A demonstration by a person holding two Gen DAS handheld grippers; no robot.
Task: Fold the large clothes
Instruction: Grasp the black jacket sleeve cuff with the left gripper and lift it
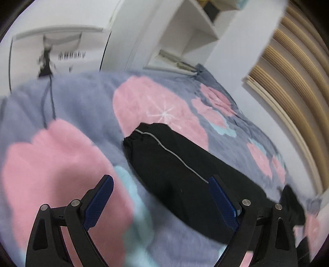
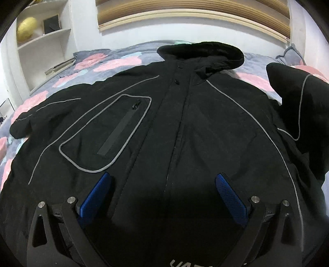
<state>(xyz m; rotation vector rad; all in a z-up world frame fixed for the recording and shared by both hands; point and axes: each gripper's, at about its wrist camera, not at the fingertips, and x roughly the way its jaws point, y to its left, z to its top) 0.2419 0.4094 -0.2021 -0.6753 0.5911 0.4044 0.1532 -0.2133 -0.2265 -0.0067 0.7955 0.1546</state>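
A black hooded jacket (image 2: pixel 185 127) with grey piping lies front up, spread on the bed. Its hood (image 2: pixel 200 54) points to the far side. A chest pocket (image 2: pixel 107 135) with a zip sits left of the placket. One sleeve (image 2: pixel 300 102) is bent up at the right. My right gripper (image 2: pixel 163 180) is open and empty, just above the jacket's lower front. In the left wrist view the other sleeve (image 1: pixel 174 164) lies stretched out, cuff (image 1: pixel 135 135) away from me. My left gripper (image 1: pixel 160 182) is open and empty above that sleeve's near edge.
The bed is covered by a fluffy grey-blue blanket (image 1: pixel 61 156) with pink flowers. White shelves (image 2: pixel 43 41) stand at the left, a wooden slatted headboard (image 2: pixel 193 14) at the far side. A white board with dark print (image 1: pixel 57 55) stands beyond the bed.
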